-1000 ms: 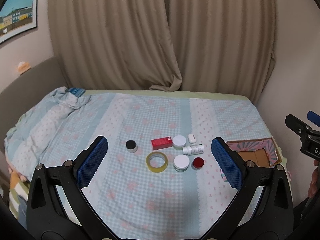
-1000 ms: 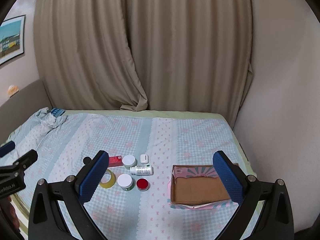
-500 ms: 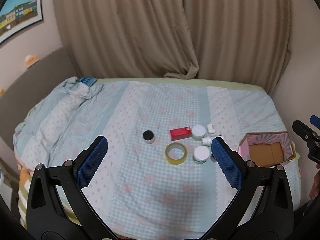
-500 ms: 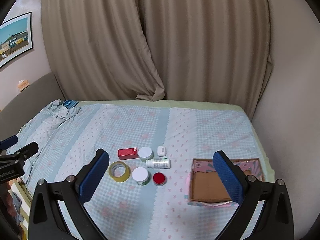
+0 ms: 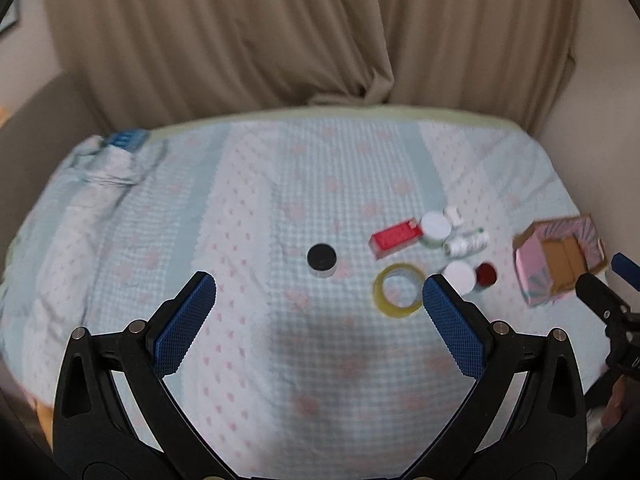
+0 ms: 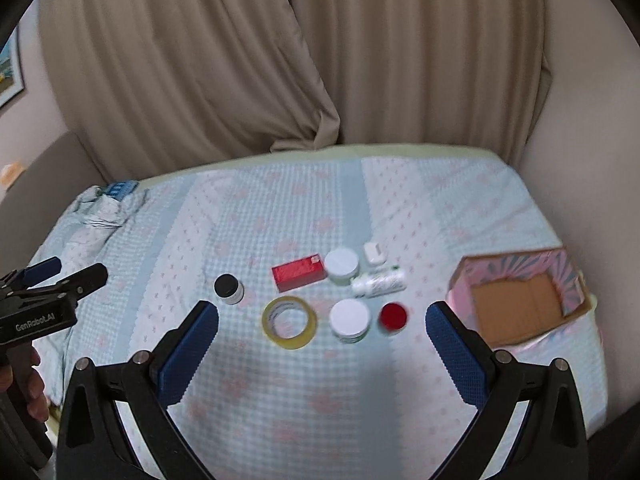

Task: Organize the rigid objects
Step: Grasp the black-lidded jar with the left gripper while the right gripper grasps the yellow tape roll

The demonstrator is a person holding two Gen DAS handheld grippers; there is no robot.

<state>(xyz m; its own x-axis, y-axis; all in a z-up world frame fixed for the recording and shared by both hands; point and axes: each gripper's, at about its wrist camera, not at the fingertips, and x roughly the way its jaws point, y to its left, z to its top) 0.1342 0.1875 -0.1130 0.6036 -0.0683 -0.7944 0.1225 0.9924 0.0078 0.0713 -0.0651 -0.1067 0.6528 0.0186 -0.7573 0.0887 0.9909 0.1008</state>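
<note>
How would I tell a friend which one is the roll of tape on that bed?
Start at the pink cardboard box on the right side of the bed, then look left to the cluster of small containers. The tape roll lies flat at the cluster's near left, beside a white-lidded jar. It is the only yellow, open ring you can see through.

**Bed layout, as you face it**

On the bed (image 6: 460, 216) your items cluster mid-right. Jar (image 6: 228, 288) sits alone, left of the rest. Carton (image 6: 298, 272), tub (image 6: 341, 265) and case (image 6: 374, 253) run left to right in the back row; bottle (image 6: 378, 283) lies just before the case. Front row: tape (image 6: 289, 322), second tub (image 6: 349, 320), lid (image 6: 393, 315). Box (image 6: 520, 296) stands well right, apart from them.
</note>
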